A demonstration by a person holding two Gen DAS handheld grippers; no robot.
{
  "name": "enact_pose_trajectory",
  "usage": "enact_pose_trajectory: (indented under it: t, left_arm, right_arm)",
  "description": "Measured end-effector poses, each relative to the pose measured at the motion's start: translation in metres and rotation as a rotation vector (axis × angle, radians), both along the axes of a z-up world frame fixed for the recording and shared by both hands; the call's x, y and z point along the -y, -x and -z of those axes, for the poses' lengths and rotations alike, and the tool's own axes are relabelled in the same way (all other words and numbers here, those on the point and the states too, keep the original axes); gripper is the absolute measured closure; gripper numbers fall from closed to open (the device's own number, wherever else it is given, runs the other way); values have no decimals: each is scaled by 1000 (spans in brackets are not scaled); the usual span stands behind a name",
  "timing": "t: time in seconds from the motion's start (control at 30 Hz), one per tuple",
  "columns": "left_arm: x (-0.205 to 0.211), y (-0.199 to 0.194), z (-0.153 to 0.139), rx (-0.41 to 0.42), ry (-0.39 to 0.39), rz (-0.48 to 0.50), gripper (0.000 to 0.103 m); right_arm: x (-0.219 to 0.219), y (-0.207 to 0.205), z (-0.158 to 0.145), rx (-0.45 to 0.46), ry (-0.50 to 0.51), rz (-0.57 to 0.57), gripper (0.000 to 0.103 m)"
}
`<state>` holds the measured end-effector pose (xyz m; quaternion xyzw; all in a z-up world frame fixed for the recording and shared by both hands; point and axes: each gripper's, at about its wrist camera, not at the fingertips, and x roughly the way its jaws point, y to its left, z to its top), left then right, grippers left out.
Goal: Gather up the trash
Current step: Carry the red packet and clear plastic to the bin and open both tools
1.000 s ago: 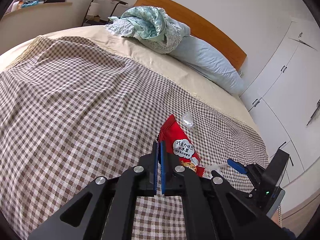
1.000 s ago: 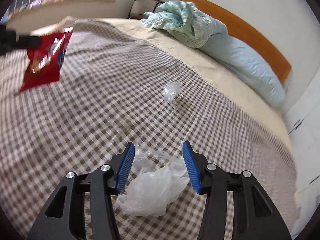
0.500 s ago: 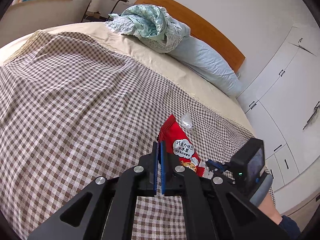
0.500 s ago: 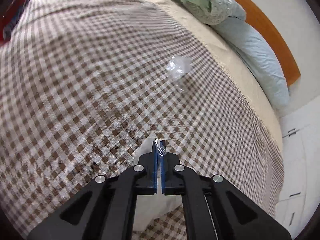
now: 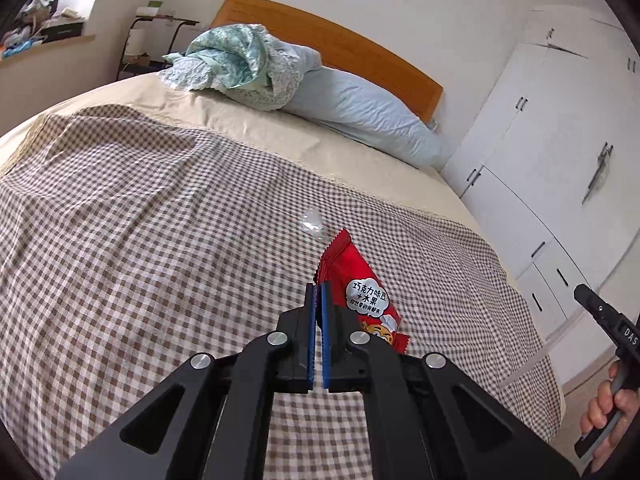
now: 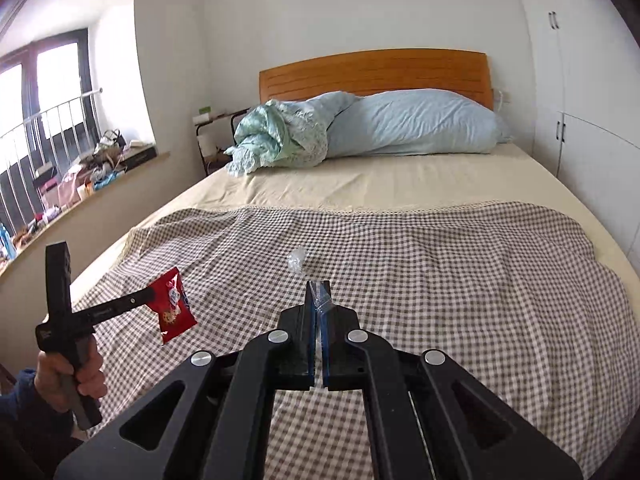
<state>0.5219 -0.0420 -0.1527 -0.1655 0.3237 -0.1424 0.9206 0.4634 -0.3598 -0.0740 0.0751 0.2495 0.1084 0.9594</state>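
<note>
bed (image 6: 400,184): checked blanket (image 6: 440,264), clear wrapper (image 6: 297,260) on it, pillow (image 6: 412,124).

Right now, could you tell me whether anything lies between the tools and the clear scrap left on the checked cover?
Nothing visible does: only bare cover lies before the scrap. Both tools are full, left with the red packet, right with plastic.

The snack wrapper (image 5: 357,288) is bright red, with a white label that carries dark characters and a small orange cartoon face below it. The checked blanket (image 5: 160,240) on the bed has a pattern of small brown and cream squares. The sheet (image 6: 380,188) under it is plain beige. The pillow (image 6: 416,124) is pale blue, and the crumpled quilt (image 6: 276,136) beside it is mint green with a lace-like pattern. The headboard (image 6: 372,70) is orange-brown wood. The wardrobe (image 5: 560,152) is white with dark handles. Both grippers are black, and their pads (image 5: 325,320) are blue. The crumpled plastic (image 6: 297,259) is transparent and shiny.
</note>
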Motion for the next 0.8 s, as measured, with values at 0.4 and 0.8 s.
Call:
enact_pose_trajectory:
  t: [0.4,0.8]
  left_arm:
    - [178,156,-8,-40,-91,439,103]
    - [367,312,56,-240,-253,736,103]
  right_arm:
    - [99,225,31,-54,-53,221,101]
    - [183,397,222,-202,-130,294,101]
